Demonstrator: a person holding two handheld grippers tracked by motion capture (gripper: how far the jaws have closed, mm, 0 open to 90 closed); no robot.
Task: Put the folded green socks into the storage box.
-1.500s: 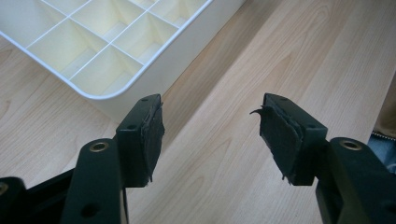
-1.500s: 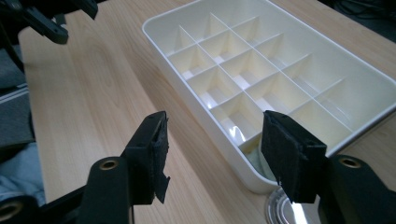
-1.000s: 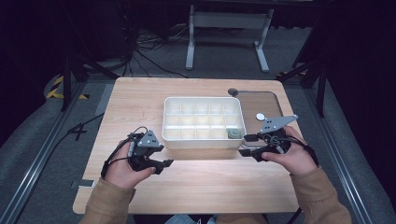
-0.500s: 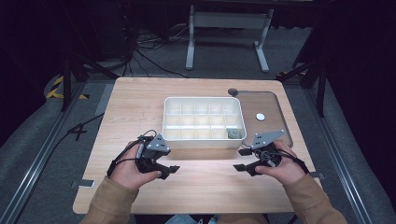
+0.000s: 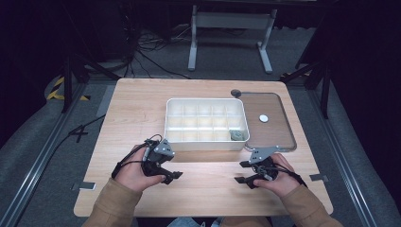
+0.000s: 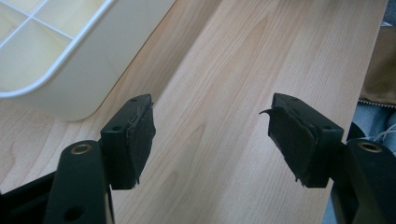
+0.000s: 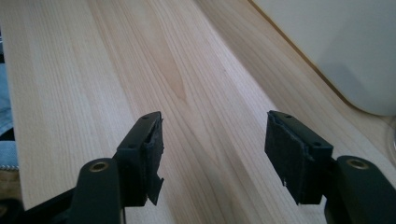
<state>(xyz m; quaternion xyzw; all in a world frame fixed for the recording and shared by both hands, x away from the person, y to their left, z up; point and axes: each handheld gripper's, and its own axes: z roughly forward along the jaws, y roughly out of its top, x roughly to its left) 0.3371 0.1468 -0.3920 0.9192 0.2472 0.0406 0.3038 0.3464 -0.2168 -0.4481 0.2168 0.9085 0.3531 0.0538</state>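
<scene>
A white compartment tray [image 5: 206, 142] stands mid-table; a small grey-green object [image 5: 236, 135] lies in its front right cell. My left gripper [image 5: 172, 176] rests low over the wood in front of the tray's left corner, pointing right. Its jaws have just been opening and stand wide apart, nothing between them. In the left gripper view the left gripper [image 6: 210, 126] faces bare wood with the tray corner [image 6: 74, 88] at upper left. My right gripper [image 5: 239, 172] lies in front of the tray's right corner, pointing left, open and empty. The right gripper [image 7: 215, 135] looks along bare wood.
A clear flat lid [image 5: 272, 137] lies right of the tray with a small white disc [image 5: 263, 118] on it. A dark round knob [image 5: 235, 92] sits at its back left corner. The table's front edge is close behind both hands.
Both hands have drawn back from the tray toward the table's front. The right gripper has sunk from beside the tray's right corner to just above the wood. The left jaws have widened.
</scene>
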